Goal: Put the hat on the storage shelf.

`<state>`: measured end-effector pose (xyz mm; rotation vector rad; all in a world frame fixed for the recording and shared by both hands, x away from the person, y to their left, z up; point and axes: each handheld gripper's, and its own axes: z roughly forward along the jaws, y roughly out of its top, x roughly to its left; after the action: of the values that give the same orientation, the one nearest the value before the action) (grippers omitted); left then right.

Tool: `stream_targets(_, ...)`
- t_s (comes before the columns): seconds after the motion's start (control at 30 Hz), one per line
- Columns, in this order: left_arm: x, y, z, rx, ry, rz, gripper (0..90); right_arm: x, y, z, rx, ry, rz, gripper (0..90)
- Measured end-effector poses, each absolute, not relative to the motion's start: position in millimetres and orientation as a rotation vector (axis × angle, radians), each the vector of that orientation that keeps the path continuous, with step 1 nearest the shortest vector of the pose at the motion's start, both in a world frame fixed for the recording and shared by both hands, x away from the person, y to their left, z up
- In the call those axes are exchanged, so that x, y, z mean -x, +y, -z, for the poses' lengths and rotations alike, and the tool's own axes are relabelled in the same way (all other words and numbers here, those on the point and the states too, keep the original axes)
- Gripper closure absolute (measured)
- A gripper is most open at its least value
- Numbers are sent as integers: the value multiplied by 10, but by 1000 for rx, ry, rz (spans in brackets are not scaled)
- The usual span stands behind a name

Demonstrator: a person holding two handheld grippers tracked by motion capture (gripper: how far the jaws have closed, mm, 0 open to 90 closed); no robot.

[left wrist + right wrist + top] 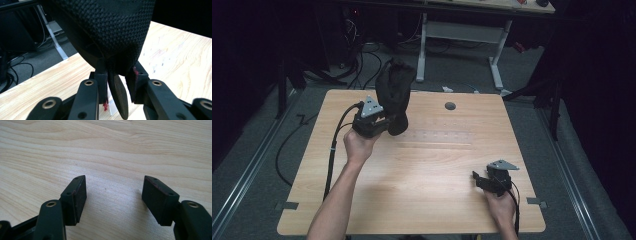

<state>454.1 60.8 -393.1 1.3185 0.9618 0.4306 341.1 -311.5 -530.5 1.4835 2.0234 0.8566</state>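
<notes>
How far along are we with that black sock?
Done: the left claw has grabbed the black sock and holds it up above the table. In hand: the sock hangs bunched from that grip. Left: the right claw waits open and empty, low over the wood.

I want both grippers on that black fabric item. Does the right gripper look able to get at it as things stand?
Probably yes: the right gripper is open and holds nothing, and bare table lies between it and the black fabric item held up by the left gripper.
</notes>
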Motion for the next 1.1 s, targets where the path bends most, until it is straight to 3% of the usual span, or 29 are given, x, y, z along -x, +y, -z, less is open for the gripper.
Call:
stream_targets(0.67, -4563, 547, 4068, -1330, 955, -472, 726, -3410, -3115, 5305, -1481, 2024, -856, 367)
stream_targets(1.1, -4530, 626, 4303, -1280, 1043, -382, 705, -3407, -3112, 5306, -1482, 2025, -856, 367)
